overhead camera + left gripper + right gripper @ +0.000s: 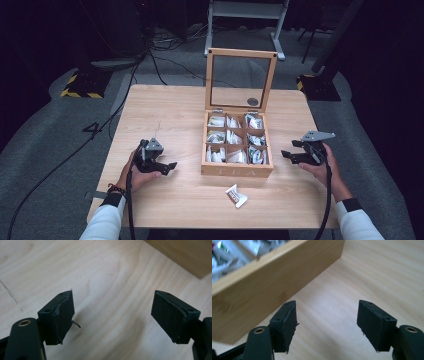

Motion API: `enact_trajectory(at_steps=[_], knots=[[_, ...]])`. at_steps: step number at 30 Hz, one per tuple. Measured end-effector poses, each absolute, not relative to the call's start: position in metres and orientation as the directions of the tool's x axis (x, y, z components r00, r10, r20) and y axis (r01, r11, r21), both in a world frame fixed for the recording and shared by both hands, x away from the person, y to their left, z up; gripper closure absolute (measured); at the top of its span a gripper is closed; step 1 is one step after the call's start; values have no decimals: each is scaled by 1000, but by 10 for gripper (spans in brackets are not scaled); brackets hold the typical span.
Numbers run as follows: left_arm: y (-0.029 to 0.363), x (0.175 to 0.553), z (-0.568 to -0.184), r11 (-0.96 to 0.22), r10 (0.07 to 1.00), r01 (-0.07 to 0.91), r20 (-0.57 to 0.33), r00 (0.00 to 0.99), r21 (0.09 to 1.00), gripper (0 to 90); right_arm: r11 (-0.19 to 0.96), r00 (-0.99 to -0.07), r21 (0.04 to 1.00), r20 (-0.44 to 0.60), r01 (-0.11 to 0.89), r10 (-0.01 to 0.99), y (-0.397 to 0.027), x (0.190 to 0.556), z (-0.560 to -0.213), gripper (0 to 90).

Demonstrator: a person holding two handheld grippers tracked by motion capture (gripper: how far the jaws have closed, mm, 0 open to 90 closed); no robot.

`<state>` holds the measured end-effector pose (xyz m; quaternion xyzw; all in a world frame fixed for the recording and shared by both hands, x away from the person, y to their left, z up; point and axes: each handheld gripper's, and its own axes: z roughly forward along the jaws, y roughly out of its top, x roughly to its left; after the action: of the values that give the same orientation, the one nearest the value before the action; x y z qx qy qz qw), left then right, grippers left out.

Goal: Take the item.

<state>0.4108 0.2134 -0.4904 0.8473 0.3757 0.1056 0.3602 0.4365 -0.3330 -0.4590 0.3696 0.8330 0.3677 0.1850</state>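
Note:
A wooden tea box (237,170) stands mid-table with its glass lid (240,77) raised upright. Its compartments hold several tea packets (235,138). One loose white packet (236,195) lies on the table in front of the box. My left gripper (170,167) sits low to the left of the box, pointing at it, open with bare wood between its pads (65,315). A corner of the box (185,255) shows in the left gripper view. My right gripper (287,156) is open just right of the box, with the box wall (274,287) close beside its pads (289,322).
The wooden table (165,110) has bare surface left and behind the box. Cables (100,135) trail over the grey floor at left. A metal stand (245,20) and yellow-black striped bases (80,92) lie beyond the far edge.

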Motion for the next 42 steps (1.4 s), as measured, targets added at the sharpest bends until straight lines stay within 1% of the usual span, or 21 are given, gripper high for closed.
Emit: enact_trajectory(at_steps=[3,6,10,15,18,20,28,31,33,34,36,38,42], knots=[[211,427,-483,-435,727,553,-85,681,710,197,441,-651,762,-33,475,758,-334,449,-449,327],[206,446,-478,-407,731,558,-108,673,723,203,416,-634,779,-31,469,773,-333,463,-438,329],[194,472,-467,-383,738,550,-113,665,742,203,370,-632,804,10,466,775,-327,482,-426,328],[174,493,-449,-385,733,522,-92,674,761,203,375,-634,807,-1,456,773,-314,500,-412,336],[164,505,-436,-376,732,509,-89,675,774,205,362,-635,812,14,458,773,-307,510,-404,336],[158,513,-429,-373,731,505,-89,677,779,206,373,-636,811,-2,450,771,-301,515,-399,339],[132,544,-417,-357,745,517,-97,660,778,218,357,-650,822,20,444,760,-277,537,-388,344],[120,554,-416,-361,741,523,-103,663,772,243,356,-642,817,23,454,766,-270,547,-389,344],[113,561,-417,-383,743,522,-81,664,762,276,334,-631,818,45,468,775,-267,554,-389,345],[109,565,-417,-380,753,534,-83,653,756,284,335,-630,817,45,469,775,-265,557,-390,345],[104,572,-416,-382,752,539,-86,653,751,336,326,-615,812,51,484,787,-262,564,-391,346],[99,578,-415,-370,756,543,-94,648,754,348,323,-617,810,60,490,784,-261,568,-391,347],[89,585,-416,-373,747,542,-103,657,753,408,326,-602,798,57,508,797,-258,575,-394,352]])
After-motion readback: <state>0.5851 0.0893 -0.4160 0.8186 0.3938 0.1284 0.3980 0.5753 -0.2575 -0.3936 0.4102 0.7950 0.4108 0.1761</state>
